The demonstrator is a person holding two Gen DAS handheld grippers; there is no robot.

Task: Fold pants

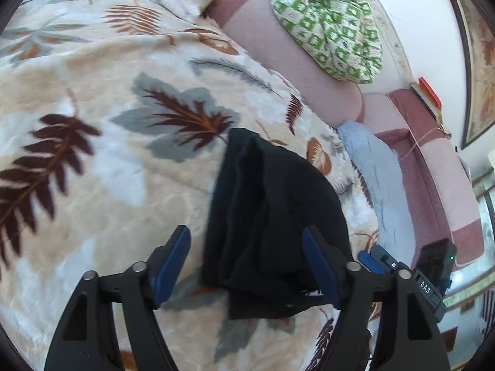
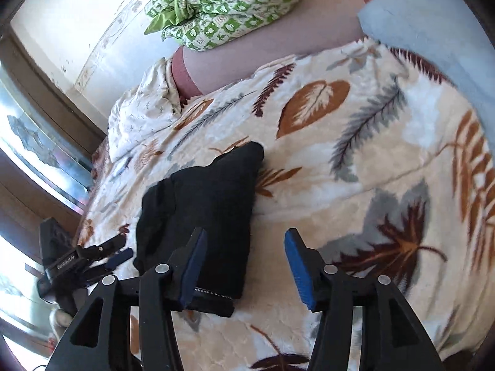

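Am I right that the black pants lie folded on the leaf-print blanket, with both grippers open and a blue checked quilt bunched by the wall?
Nearly: the quilt is green checked, as the right wrist view shows. The black pants do lie folded on the leaf-print blanket, with the left gripper and right gripper open.

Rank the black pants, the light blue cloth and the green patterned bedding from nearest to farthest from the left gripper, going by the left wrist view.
From the left gripper, whose jaws stand open:
1. Black pants, folded on the leaf-print blanket, lying between the fingers.
2. Light blue cloth, farther out to the right, at the blanket's edge.
3. Green patterned bedding, farthest, top right, on the pink surface.
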